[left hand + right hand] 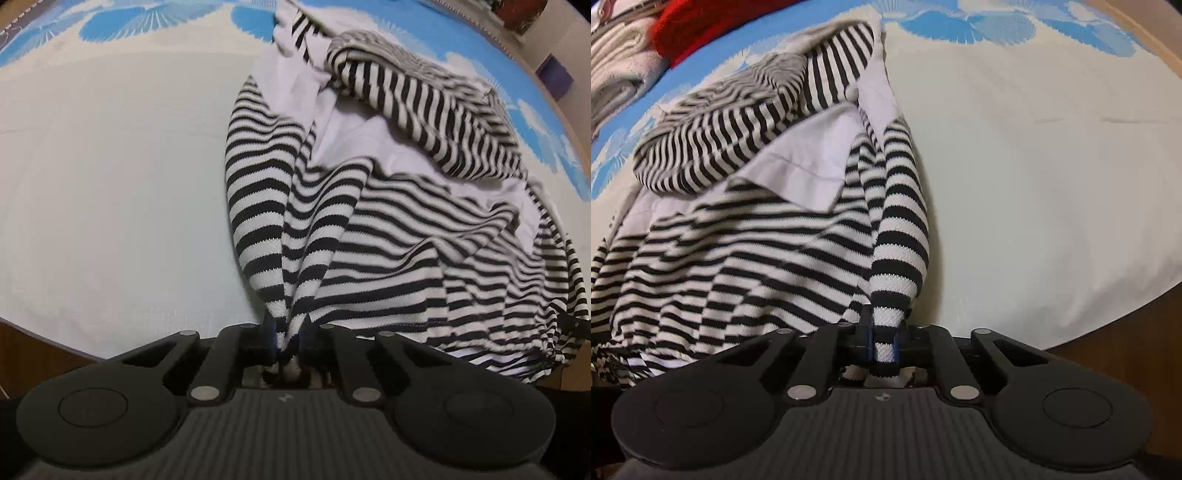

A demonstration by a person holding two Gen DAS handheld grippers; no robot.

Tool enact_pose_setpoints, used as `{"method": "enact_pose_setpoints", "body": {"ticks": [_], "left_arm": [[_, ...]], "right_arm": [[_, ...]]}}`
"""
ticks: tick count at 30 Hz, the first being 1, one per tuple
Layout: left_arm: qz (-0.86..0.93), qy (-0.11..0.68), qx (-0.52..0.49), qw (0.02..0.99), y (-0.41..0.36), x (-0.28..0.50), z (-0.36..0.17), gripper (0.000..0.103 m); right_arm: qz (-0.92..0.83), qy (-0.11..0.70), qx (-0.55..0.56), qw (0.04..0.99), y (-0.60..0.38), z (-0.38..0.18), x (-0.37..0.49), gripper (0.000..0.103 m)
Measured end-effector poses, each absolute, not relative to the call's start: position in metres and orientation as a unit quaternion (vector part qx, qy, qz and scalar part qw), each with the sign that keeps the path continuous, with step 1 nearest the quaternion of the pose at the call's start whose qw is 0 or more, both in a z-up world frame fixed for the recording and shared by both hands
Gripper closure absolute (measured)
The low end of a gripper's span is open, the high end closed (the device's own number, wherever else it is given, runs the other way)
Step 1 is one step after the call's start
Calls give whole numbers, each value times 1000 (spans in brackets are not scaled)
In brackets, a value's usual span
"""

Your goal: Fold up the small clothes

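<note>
Both the left gripper (290,345) and right gripper (884,345) are clamped on bunched folds of the striped hooded top (369,221) near the bed's near edge; recommend level, even tension before laying flat.

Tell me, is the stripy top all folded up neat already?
No, the stripy top lies rumpled on the cloth, its hood flopped over, with both grippers pinching its near edge.

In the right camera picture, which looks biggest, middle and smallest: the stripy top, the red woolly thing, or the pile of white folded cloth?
As they look in the right wrist view:
1. Black-and-white striped hooded top, largest, though nearest the camera.
2 and 3. Red knitted garment and folded white cloth stack look alike; both are cut off at the edge, so no ranking.
</note>
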State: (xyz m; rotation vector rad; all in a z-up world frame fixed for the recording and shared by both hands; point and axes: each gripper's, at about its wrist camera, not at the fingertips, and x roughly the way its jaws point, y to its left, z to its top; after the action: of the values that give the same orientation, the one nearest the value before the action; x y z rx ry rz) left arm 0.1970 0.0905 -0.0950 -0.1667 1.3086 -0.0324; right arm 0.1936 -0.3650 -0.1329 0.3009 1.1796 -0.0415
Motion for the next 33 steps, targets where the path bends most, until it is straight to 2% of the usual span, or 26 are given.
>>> {"method": "enact_pose_setpoints", "body": {"ticks": [7,14,23,26,33], "left_arm": [[-32,564,-104,819,90,190,-70,94],[-64,523,-129,840,101,194,-39,95],[-127,485,-190,844,130,182,26,95],[-149,482,-174,846,124,169,44,95],[-156,481,-184,843,117,199,33,95]], "right_arm": [[-6,505,169,847,-372,-105,184,98],[9,440,193,877,-380,-51,167,99],[84,374,223,896,-398,1,114,99],[99,354,235,900,-404,20,92,100],[79,354,277,890,-424,20,100,100]]}}
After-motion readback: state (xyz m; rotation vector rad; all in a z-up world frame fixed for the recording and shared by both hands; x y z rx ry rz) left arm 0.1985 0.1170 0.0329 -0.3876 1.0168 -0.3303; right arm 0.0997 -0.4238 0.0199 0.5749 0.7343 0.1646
